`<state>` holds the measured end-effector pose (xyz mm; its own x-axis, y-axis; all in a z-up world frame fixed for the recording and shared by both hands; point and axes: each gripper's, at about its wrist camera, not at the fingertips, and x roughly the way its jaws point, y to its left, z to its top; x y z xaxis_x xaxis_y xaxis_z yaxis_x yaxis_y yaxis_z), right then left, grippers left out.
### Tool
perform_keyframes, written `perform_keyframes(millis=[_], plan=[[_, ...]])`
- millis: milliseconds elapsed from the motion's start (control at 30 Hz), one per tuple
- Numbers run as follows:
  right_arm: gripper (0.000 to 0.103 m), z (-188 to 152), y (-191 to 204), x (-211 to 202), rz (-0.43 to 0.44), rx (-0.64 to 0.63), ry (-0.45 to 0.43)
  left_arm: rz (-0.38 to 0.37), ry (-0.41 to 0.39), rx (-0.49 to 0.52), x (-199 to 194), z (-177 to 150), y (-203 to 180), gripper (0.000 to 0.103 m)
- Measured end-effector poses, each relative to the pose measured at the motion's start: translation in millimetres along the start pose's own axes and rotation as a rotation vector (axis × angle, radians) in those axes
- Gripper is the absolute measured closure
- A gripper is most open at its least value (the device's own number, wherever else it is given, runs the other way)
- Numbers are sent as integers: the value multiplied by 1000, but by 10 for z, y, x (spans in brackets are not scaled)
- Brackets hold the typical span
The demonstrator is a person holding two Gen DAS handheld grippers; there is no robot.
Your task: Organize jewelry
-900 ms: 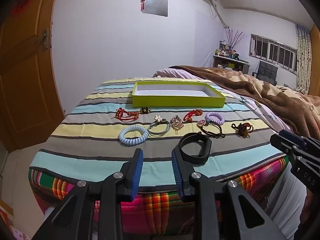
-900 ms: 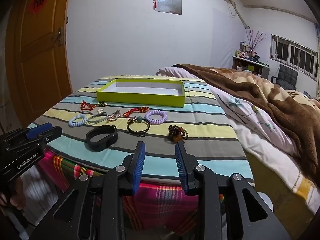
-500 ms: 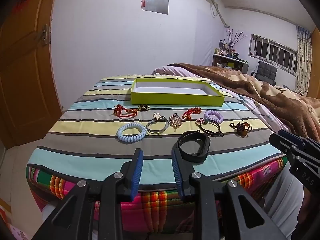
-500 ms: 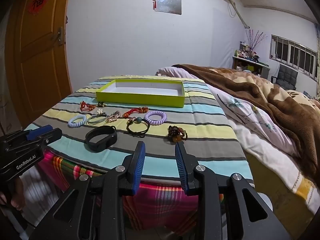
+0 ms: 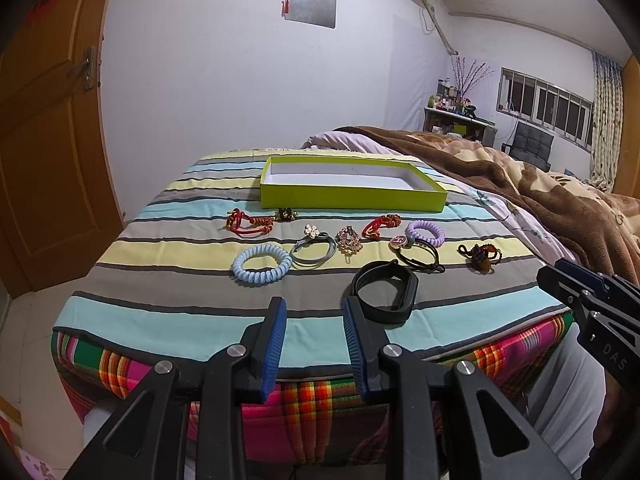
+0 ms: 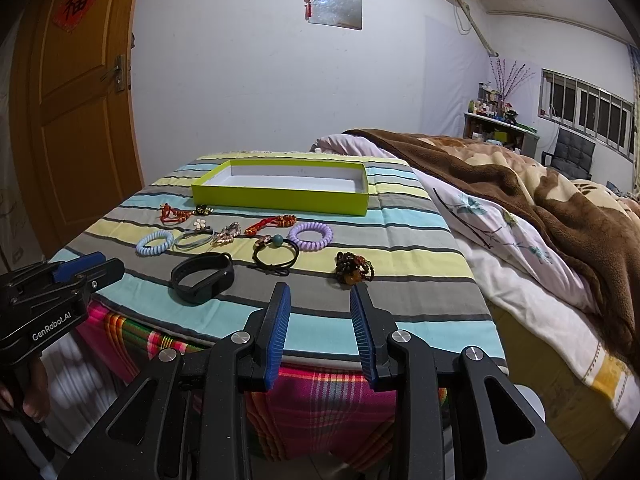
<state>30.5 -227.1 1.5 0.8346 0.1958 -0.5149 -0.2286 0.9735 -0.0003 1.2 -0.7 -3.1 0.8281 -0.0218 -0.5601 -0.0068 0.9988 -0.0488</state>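
Little has changed over the last second: both views have only drifted a touch, and every piece lies where it lay, so the sorting has not begun. The left gripper (image 5: pixel 314 344) hangs short of the bed's near edge, fingers spread with nothing between them; the right gripper (image 6: pixel 320 340) likewise, spread and empty, off the same edge toward its right corner.

The green tray (image 5: pixel 352 198) sits empty at the far middle of the striped cover (image 5: pixel 160 312). The jewelry lies in 2 loose rows between the tray and the near edge. The black band (image 5: pixel 384 290) is nearest the edge, just past the left gripper's right finger. The blue coil tie (image 5: pixel 262 266) lies left of it, the lilac coil tie (image 6: pixel 310 235) further right, and the beaded cluster (image 6: pixel 354 267) is closest to the right gripper.

My guess is that the black band or the beaded cluster goes first (each is the near piece for 1 gripper).

Several small pieces are hard to name. The dark charm (image 5: pixel 286 214) beside the red cord bracelet (image 5: pixel 248 223) is only a blob, and the sparkly brooch-like piece (image 5: pixel 349 240) is unclear. The person shows only as fingers at the right view's lower left
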Motion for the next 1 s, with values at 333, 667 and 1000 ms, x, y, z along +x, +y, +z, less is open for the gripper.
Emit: perform_keyframes(millis=[333,667,1000], plan=[[71,-3,0,2,1,0,-2,-3,-2,-6,-41,15,0,74],[71,27,-10,-38,0,2,-6,-3,-6,-8,-69,26,0,74],[71,26,-12,-39,-1,2,-6,-11,3,-15,-73,43,16,74]])
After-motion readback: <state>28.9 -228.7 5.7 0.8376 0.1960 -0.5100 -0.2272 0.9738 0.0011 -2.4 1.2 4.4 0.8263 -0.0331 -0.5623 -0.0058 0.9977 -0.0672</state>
